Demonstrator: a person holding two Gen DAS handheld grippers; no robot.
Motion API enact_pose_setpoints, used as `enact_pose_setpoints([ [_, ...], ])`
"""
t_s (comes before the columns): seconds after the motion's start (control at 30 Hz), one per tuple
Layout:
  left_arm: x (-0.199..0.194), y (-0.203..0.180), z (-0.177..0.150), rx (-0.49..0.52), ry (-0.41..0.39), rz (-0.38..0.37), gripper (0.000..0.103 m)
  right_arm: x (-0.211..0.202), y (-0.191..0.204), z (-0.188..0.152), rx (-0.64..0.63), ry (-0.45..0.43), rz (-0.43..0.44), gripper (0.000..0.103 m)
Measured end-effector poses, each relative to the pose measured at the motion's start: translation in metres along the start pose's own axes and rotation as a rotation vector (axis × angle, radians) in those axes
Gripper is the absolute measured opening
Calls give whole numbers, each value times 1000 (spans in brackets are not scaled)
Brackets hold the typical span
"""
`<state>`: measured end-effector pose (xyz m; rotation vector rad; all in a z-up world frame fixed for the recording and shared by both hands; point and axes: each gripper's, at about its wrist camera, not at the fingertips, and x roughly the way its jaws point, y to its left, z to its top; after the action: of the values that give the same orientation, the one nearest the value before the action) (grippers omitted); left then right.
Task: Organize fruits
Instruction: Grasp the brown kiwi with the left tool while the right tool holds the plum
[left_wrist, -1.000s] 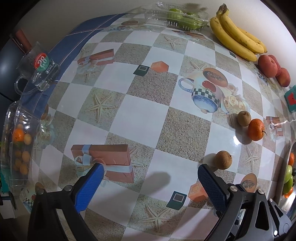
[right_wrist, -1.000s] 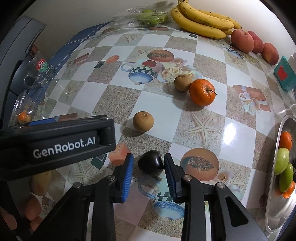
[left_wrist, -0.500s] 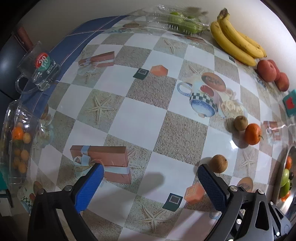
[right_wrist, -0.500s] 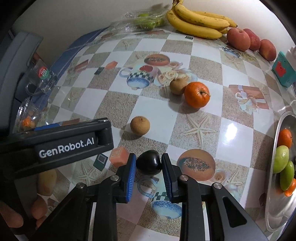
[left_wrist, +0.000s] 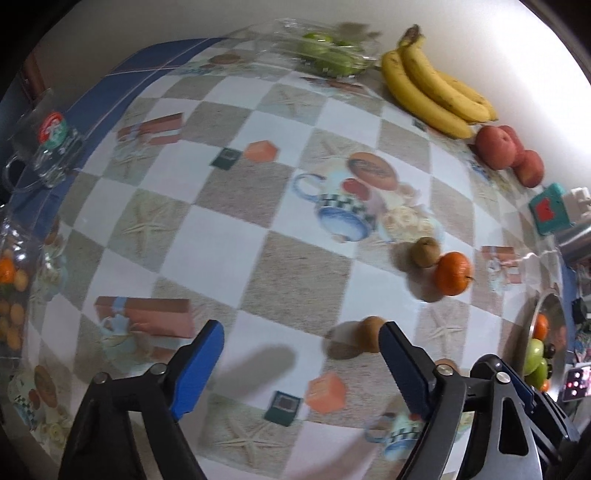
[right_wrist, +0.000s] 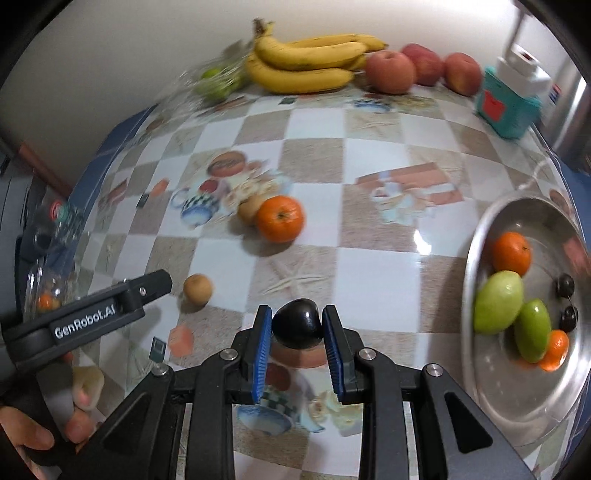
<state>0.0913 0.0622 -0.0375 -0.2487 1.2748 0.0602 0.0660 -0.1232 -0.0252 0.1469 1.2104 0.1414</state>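
My right gripper (right_wrist: 296, 312) is shut on a dark, glossy plum (right_wrist: 297, 326) and holds it above the checked tablecloth, left of the steel bowl (right_wrist: 480, 229). That bowl contains an orange (right_wrist: 511, 253), two green fruits (right_wrist: 498, 301) and small dark ones. My left gripper (left_wrist: 301, 332) points down at the table with its jaws closing and nothing pressed between the pads. A round brown fruit (left_wrist: 369, 332) lies on the cloth just inside its right finger. An orange (left_wrist: 452, 273) and a brown kiwi-like fruit (left_wrist: 426, 251) sit together further back.
Bananas (right_wrist: 306, 62), red apples (right_wrist: 391, 70) and a teal box (right_wrist: 508, 107) line the far edge. A clear pack of green fruit (left_wrist: 328, 55) stands at the back. A glass mug (left_wrist: 48, 147) and a clear tub of small orange fruits (left_wrist: 11, 295) stand on the left. A hand (right_wrist: 77, 413) shows at the lower left.
My right gripper tightened on the plum, lifted it and carried it right toward the steel bowl. The left gripper's jaws narrowed, and the brown fruit now shows beside its right finger.
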Motion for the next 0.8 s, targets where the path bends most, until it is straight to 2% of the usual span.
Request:
enact_pose_setpoints([
  [0.13, 4, -15, -2, 31, 1, -35, 78, -5, -13, 3, 42, -13, 8, 29],
  [0.4, 12, -38, -5, 99, 12, -48, 52, -11, -24, 4, 78, -27, 19, 29],
  [0.8, 22, -43, -6, 117, 34, -32, 34, -13, -28, 4, 88, -37, 37, 29],
])
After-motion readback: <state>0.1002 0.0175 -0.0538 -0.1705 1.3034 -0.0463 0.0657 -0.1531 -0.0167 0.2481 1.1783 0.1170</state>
